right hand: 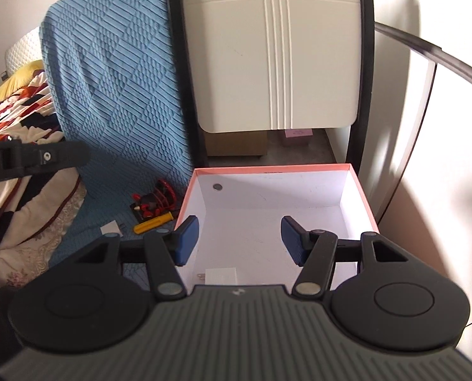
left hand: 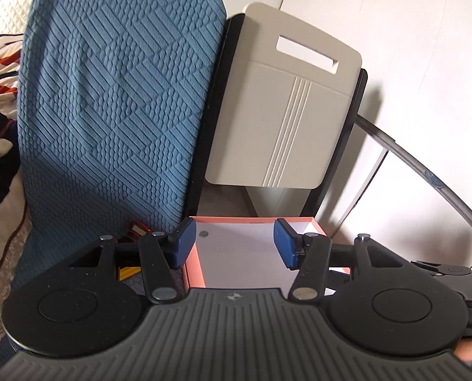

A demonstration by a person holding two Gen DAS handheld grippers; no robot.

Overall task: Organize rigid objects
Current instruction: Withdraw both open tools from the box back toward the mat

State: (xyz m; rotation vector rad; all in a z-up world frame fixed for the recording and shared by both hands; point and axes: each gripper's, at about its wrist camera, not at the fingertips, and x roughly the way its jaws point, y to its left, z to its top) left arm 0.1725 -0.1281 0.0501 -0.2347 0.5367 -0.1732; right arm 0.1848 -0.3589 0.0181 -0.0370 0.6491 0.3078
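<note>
Two chair backs (right hand: 277, 63) rise behind the pink-rimmed box (right hand: 359, 190).

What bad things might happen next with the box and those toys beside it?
1. The yellow tool and red toy pile lie tight against the pink box wall, so fingers reaching there might bump the box.
2. The box sits on soft blue fabric; a nudge may tip it.
3. The white plug inside could get hit by dropped items.

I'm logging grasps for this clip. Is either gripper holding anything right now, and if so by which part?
Nothing is held. The left gripper and right gripper both stand open with empty jaws above the pink-rimmed box.
</note>
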